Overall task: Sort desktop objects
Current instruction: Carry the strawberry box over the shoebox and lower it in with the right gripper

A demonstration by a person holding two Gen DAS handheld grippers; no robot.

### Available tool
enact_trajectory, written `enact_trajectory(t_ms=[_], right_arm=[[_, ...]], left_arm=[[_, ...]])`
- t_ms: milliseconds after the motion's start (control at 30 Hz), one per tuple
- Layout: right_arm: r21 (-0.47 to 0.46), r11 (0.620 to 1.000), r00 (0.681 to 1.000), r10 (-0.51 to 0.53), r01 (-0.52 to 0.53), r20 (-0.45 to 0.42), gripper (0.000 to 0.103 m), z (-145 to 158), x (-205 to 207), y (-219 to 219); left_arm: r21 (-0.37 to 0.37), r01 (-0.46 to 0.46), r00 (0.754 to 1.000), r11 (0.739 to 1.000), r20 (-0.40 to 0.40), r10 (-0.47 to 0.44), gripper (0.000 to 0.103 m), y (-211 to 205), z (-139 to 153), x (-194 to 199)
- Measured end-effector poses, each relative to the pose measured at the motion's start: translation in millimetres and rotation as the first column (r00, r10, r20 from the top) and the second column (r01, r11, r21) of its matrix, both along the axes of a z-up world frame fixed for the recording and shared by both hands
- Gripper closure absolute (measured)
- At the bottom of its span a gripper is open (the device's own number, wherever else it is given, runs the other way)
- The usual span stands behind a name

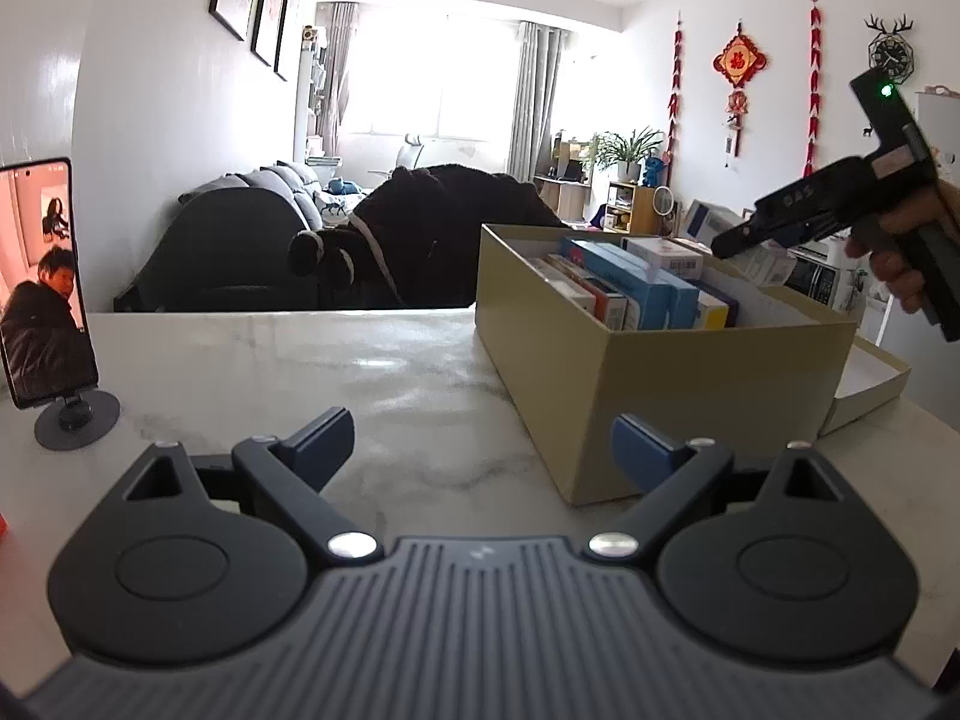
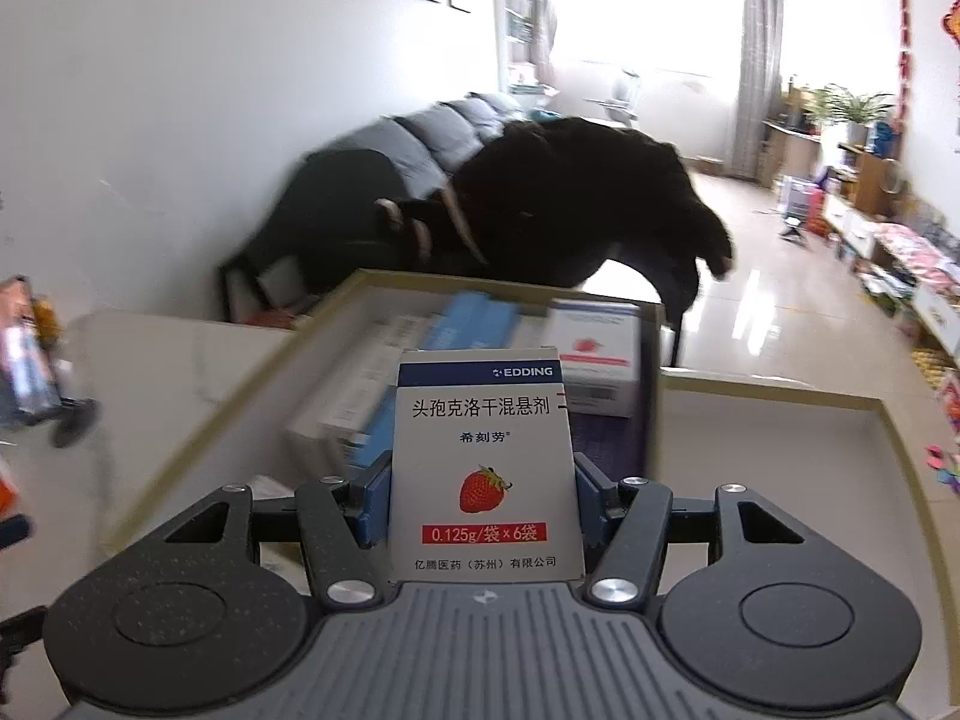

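A tan cardboard box (image 1: 708, 396) stands on the marble table, holding several upright medicine boxes (image 1: 636, 288). My left gripper (image 1: 483, 450) is open and empty, low over the table just left of the box's near corner. My right gripper (image 2: 480, 510) is shut on a white medicine box with a strawberry picture (image 2: 483, 462), held above the tan box (image 2: 204, 414). The right gripper also shows in the left wrist view (image 1: 840, 210), above the box's right side. Another strawberry box (image 2: 591, 354) lies inside at the far end.
A phone on a round stand (image 1: 45, 288) sits at the table's left edge. The box lid (image 1: 870, 384) lies right of the box. A dark coat (image 1: 432, 240) over a chair and a sofa (image 1: 252, 222) lie beyond the table.
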State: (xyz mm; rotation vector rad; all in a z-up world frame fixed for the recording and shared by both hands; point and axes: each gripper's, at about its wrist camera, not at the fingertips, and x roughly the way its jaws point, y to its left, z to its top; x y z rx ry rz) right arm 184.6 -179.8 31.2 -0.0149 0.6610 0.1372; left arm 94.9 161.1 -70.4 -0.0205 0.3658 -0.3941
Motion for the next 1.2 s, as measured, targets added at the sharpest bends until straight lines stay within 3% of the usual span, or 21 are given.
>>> enact_trajectory(t_ms=[200, 600, 1000, 1200], right_arm=[[-0.067, 0.994, 0.996, -0.089, 0.088, -0.019, 0.042, -17, 18, -4], [-0.069, 0.981, 0.981, -0.183, 0.179, -0.056, 0.041, -30, 54, -3], [-0.077, 0.983, 0.985, -0.171, 0.169, -0.02, 0.04, -25, 56, -3], [-0.07, 0.993, 0.995, -0.097, 0.098, 0.027, 0.045, -11, 36, -8]], left_arm=[[-0.011, -0.002, 1.0, 1.0, -0.026, 0.002, 0.009, -1, -5, 0], [-0.013, 0.006, 0.999, 1.0, -0.042, -0.006, 0.009, -4, -8, -2], [-0.017, -0.001, 0.999, 1.0, -0.047, 0.0, 0.009, -2, -9, -2], [-0.018, -0.004, 0.999, 1.0, -0.048, 0.003, 0.009, -3, -9, -1]])
